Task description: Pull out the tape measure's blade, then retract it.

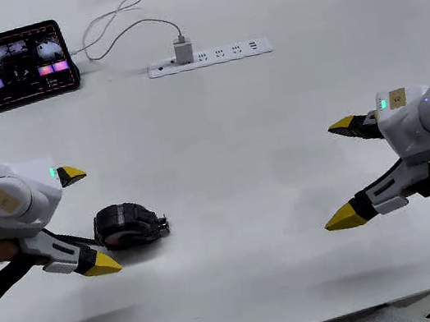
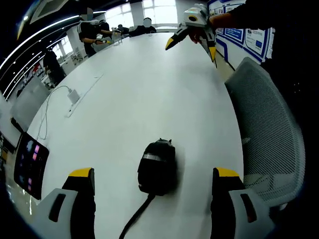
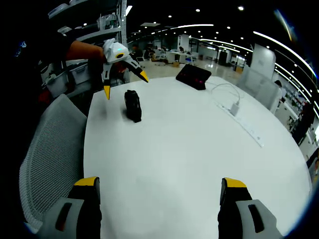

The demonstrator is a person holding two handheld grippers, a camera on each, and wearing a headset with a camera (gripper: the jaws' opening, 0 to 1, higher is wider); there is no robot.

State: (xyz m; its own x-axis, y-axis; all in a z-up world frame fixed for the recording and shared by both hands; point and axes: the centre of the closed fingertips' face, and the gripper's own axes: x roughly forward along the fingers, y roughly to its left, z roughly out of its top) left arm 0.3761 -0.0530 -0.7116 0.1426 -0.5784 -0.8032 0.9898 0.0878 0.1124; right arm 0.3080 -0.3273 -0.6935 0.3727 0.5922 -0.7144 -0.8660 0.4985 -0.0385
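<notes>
Currently tape measure (image 1: 129, 224) lies flat on white tabletop (image 1: 236, 140), in the gap between the two fingers (image 2: 79, 175) of L gripper (image 1: 90, 220), just ahead of the tips; touches neither finger as far as visible. In head view it sits nearer the lower finger than the upper. L gripper view: case roughly centred btw. the fingers, long axis pointing away from camera, thin black strap (image 2: 135, 216) trailing back from it toward the gripper. L fingers spread wide, grasping nothing. R gripper (image 1: 339, 172) well apart on the other side of tabletop, over bare surface, fingers likewise spread wide, nothing btw. them. R gripper view: tape measure far across tabletop, just beside L gripper's tips. Materials: case black, rounded, chunky, matt rubbery look w/ a paler grey band across the top. Fingers black w/ yellow pointed tips; gripper bodies white glossy plastic. Tabletop smooth, white, slight sheen, soft shadows under both grippers. Far side: dark tablet (image 1: 15, 66) propped up, screen lit; white power strip (image 1: 209, 56) w/ white plug-in charger (image 1: 183, 50); thin white cable (image 1: 132, 24) looping from charger toward tablet. Grey mesh chair (image 2: 269, 134) just beside tabletop edge.
</notes>
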